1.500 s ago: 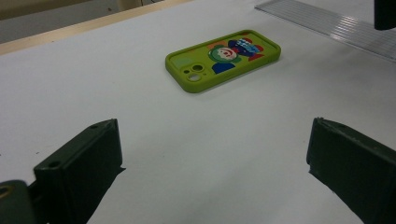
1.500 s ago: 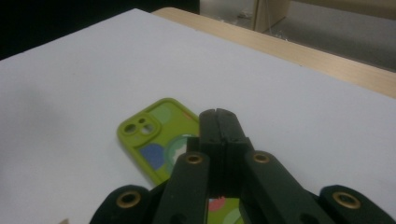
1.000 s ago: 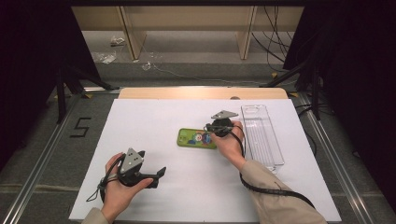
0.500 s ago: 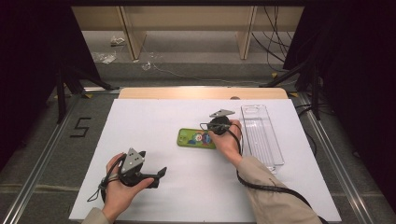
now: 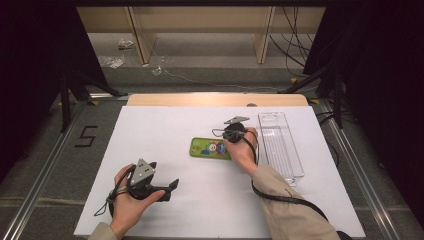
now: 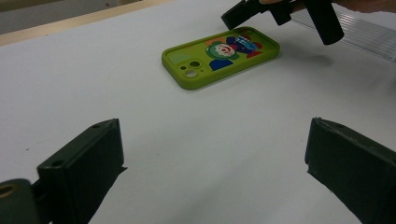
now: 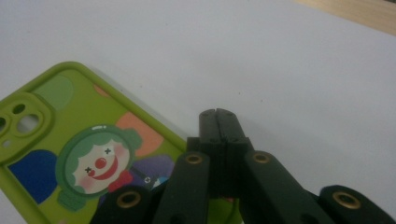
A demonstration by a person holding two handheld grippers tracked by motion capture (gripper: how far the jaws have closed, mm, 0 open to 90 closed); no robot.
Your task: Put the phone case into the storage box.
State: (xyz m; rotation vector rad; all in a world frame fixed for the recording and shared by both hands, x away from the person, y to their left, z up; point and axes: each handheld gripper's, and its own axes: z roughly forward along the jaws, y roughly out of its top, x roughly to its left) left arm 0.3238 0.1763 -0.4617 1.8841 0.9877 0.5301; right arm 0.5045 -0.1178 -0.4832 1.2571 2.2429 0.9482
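Observation:
A green phone case with a clown picture lies flat, camera holes to the left, near the middle of the white table. My right gripper hovers over the case's right end with its jaws shut and nothing between them. In the right gripper view its closed tips point just past the long edge of the case; I cannot tell whether they touch it. My left gripper rests at the front left, open and empty. The left gripper view looks between its wide jaws toward the case.
A clear plastic tray lies lengthwise just right of the case, close beside the right hand. A wooden strip borders the table's far edge. Cables trail from both grippers over the table.
The right gripper has edged slightly left over the case's right end, still shut. The left hand and gripper have not moved.

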